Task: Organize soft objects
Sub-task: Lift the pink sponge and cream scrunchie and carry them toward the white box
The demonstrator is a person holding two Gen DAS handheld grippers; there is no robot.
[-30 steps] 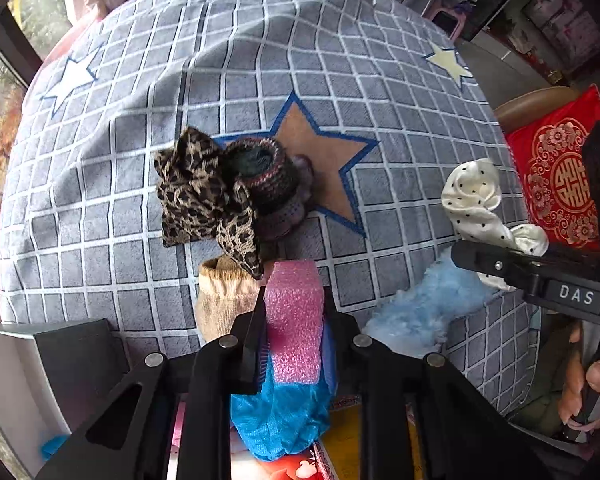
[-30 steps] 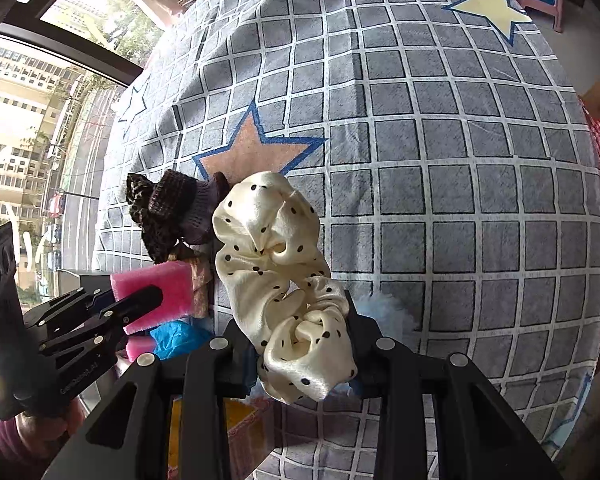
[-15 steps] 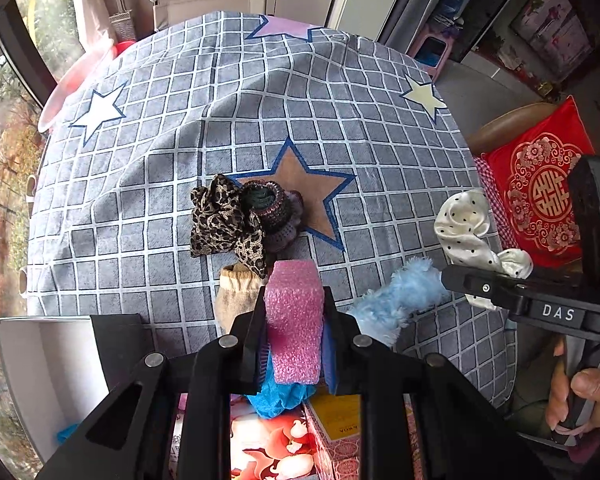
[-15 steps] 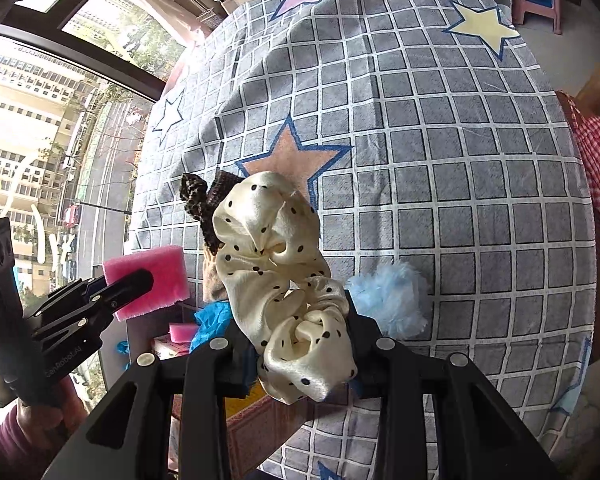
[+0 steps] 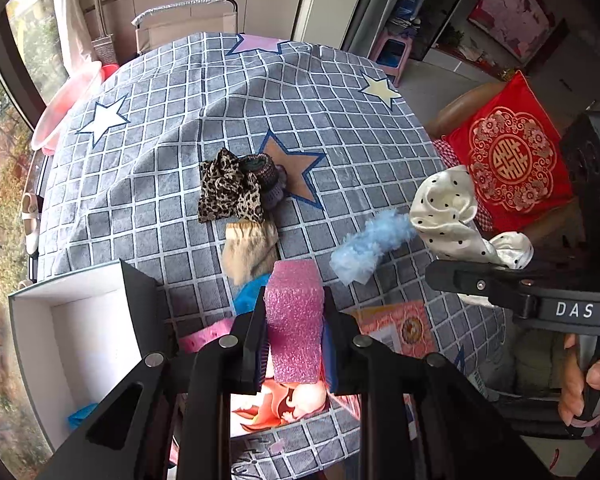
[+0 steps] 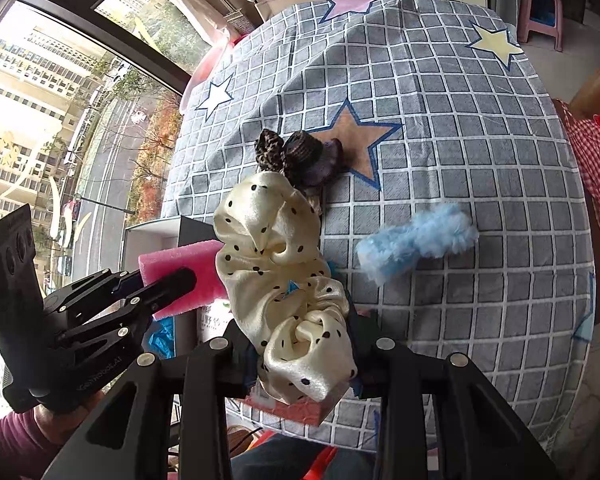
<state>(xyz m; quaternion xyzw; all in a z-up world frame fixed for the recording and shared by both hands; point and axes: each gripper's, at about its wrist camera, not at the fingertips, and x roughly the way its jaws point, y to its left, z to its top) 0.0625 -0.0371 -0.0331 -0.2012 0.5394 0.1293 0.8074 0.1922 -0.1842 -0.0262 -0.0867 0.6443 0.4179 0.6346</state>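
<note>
My left hand-held gripper (image 5: pixel 295 338) pinches the light, squashy pink sponge (image 5: pixel 296 322) mid-block; my right hand-held gripper (image 6: pixel 306 354) is clamped on the slippery satin polka-dot scrunchie (image 6: pixel 276 264) at its bunched end.

Pink sponge (image 5: pixel 295 320) looks like coarse, grainy foam. The polka-dot scrunchie (image 6: pixel 284 276) is shiny satin, super smooth. Blue fluffy thing (image 6: pixel 418 240) is fuzzy plush, tablecloth (image 5: pixel 172 120) matt fabric, both grippers matt black plastic.

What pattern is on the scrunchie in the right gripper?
The scrunchie is cream satin with small black polka dots, clearest in the right wrist view.
</note>
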